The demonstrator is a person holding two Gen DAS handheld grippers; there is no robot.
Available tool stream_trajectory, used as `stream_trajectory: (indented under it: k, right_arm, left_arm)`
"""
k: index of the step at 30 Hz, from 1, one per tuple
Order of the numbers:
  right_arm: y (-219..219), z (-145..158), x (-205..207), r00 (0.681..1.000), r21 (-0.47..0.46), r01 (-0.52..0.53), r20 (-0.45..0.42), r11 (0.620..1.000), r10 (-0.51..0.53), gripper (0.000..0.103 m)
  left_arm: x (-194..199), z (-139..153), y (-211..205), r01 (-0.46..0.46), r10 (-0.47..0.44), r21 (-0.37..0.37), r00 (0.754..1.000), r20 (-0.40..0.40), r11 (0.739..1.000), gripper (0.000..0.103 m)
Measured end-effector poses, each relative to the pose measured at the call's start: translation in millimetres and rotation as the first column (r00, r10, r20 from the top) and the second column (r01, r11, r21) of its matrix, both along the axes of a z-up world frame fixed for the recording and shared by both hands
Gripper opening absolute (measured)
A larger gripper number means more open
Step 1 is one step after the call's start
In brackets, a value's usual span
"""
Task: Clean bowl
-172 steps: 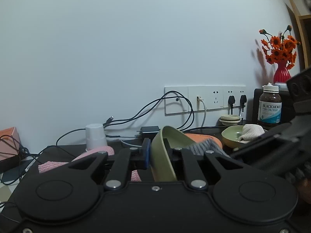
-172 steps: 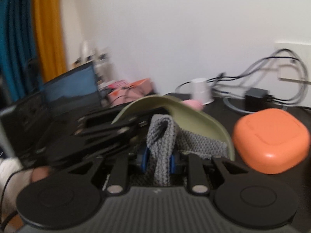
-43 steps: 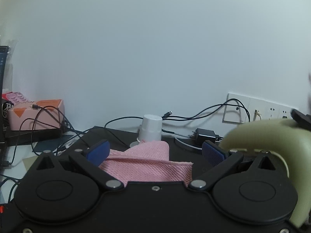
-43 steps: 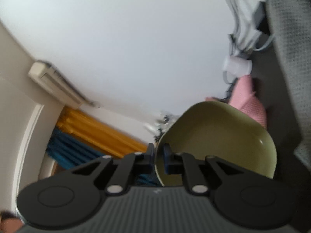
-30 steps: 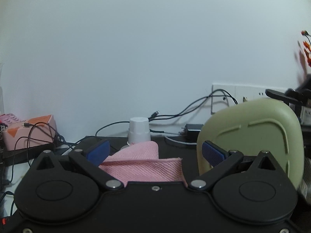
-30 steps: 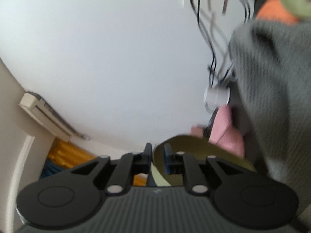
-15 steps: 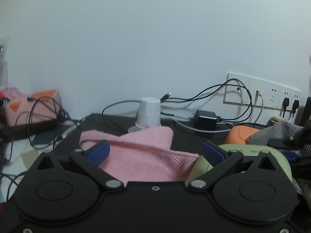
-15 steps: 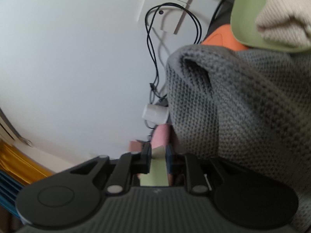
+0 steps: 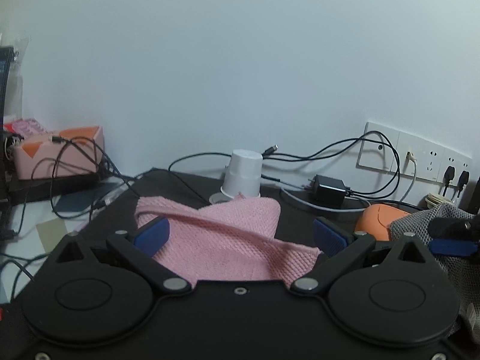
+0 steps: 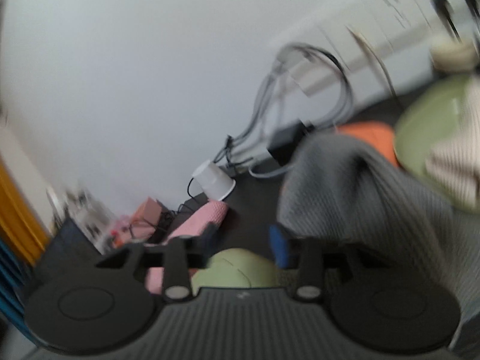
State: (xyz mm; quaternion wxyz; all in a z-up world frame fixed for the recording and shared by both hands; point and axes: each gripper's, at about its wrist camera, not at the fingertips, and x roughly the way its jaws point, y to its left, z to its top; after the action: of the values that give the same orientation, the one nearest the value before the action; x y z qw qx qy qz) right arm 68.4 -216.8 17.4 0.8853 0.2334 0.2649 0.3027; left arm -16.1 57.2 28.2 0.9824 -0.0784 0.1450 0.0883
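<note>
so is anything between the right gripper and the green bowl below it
Nothing visible. The pale green plastic bowl lies upside down directly under the right gripper, whose jaws are opening with nothing pressed between them. The grey knitted cloth lies off to the side.

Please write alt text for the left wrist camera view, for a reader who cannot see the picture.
The left gripper is open over a crumpled pink cloth on a dark table. Behind the cloth an upturned white paper cup stands near a black charger and cables below wall sockets. At the right edge are an orange lid and a grey knitted cloth.
</note>
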Motion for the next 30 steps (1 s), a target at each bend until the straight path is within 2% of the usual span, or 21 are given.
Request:
stream_trajectory:
  k: [3,5,8,11,14,18,20,22,23,25,27,30]
  right_arm:
    - [22,6,-16,0.990,-0.200,-0.068,0.111,0.977,0.092,0.079]
    - [39,8,-25,0.975,-0.275,-0.133,0.137,0.952,0.176,0.085]
    - [54,8,-35,0.950,-0.337,-0.220,0.137,0.915,0.279,0.089]
    - [58,12,-42,0.948,-0.368,-0.218,0.142,0.904,0.286,0.090]
    - [53,13,-43,0.958,-0.351,-0.201,0.125,0.914,0.259,0.090]
    - [46,15,-39,0.970,-0.328,-0.161,0.123,0.931,0.211,0.090]
    - [46,17,-35,0.973,-0.342,-0.120,0.144,0.932,0.178,0.090]
    - [40,25,-37,0.968,-0.375,-0.044,0.213,0.926,0.132,0.090]
    - [36,29,-37,0.962,-0.390,0.013,0.256,0.921,0.095,0.090]
    - [26,36,-41,0.940,-0.439,0.149,0.341,0.886,0.011,0.097]
    - [16,37,-41,0.924,-0.474,0.238,0.379,0.848,-0.048,0.100]
    - [0,31,-32,0.942,-0.474,0.254,0.320,0.843,-0.104,0.101]
  left_arm:
    - [0,2,1,-0.010,0.010,0.006,1.000,0.001,1.000,0.103]
    - [2,1,3,-0.003,0.003,-0.015,1.000,-0.012,1.000,0.103]
    - [7,-2,5,-0.012,0.010,-0.030,0.999,-0.053,0.999,0.103]
    - [16,-7,8,0.001,-0.007,-0.054,0.992,-0.122,0.999,0.103]
    - [19,-12,14,-0.012,-0.003,-0.093,0.988,-0.154,0.996,0.103]
    - [18,-13,15,-0.014,-0.002,-0.100,0.988,-0.155,0.995,0.103]
    - [16,-12,14,-0.017,0.005,-0.088,0.991,-0.137,0.996,0.103]
    - [11,-8,10,-0.010,0.004,-0.065,0.995,-0.102,0.998,0.103]
    - [9,-6,8,0.001,-0.005,-0.053,0.996,-0.084,0.999,0.103]
    - [5,-2,0,0.037,-0.038,-0.018,0.997,-0.067,0.999,0.103]
    - [4,-1,-10,0.080,-0.078,0.025,0.995,-0.069,0.996,0.103]
    - [6,-4,-22,0.130,-0.122,0.068,0.987,-0.109,0.989,0.103]
